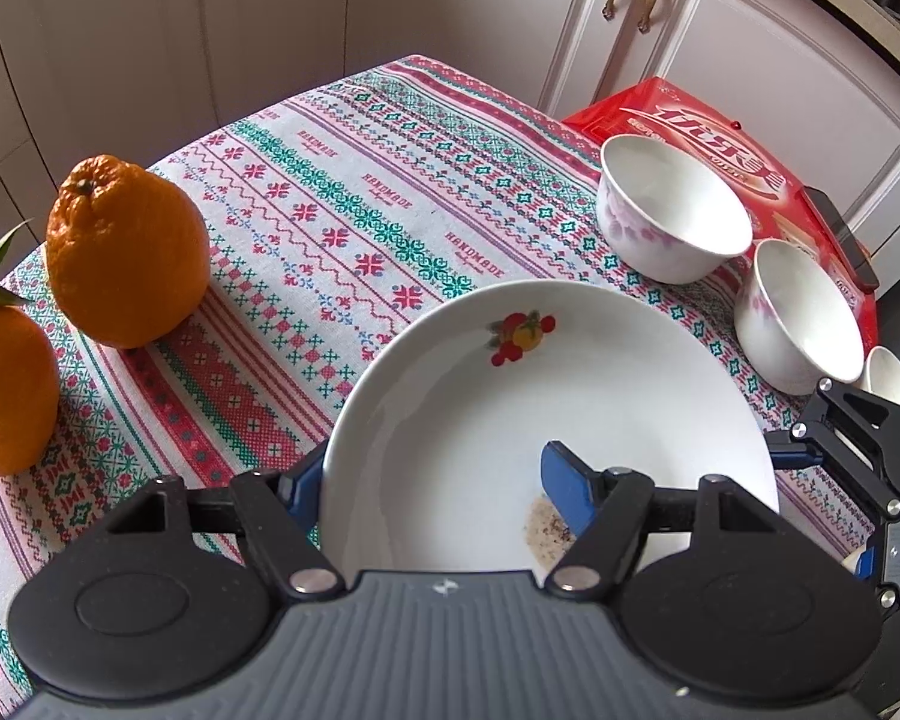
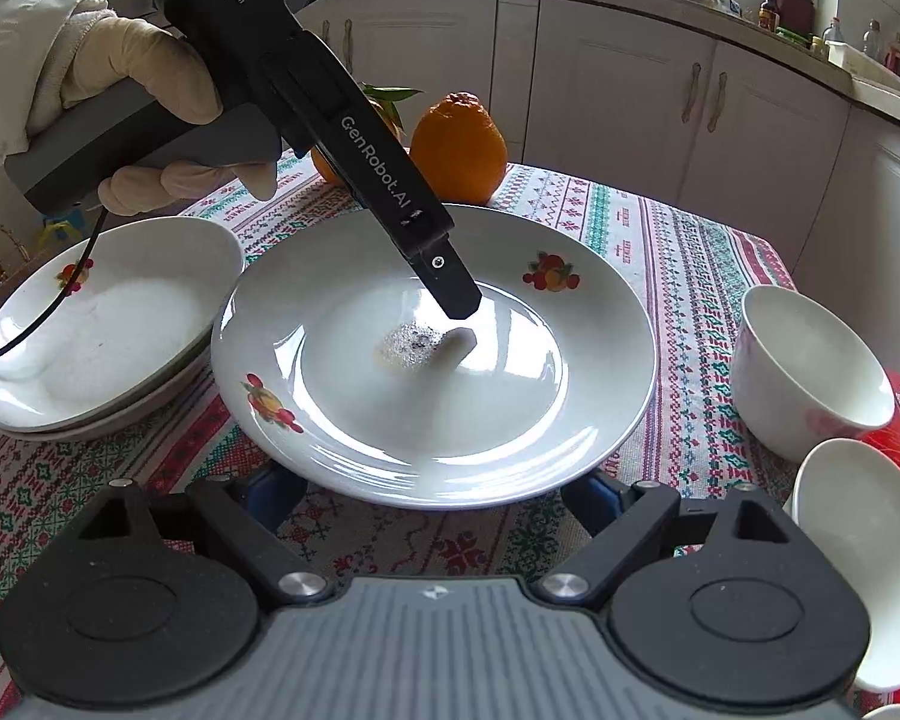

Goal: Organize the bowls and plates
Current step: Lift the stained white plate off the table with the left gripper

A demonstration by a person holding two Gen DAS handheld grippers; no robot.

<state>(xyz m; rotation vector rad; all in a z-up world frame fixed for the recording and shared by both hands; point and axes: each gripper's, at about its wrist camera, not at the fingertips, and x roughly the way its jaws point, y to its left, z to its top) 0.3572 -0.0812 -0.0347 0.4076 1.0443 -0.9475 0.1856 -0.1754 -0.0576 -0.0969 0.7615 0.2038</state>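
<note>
The left gripper (image 1: pixel 435 483) straddles the rim of a white ceramic plate with fruit decals (image 1: pixel 546 414) at centre frame, one blue pad inside and one outside, jaws apart and not clamped; the right gripper (image 2: pixel 432 495) waits wide open beneath its near edge; stacked matching plates (image 2: pixel 99 330) sit at left, white floral bowls (image 1: pixel 672 222) at right; a loose pinch on glazed china could let it slip and chip.

White plate (image 2: pixel 390 420), red-yellow fruit motifs.
</note>
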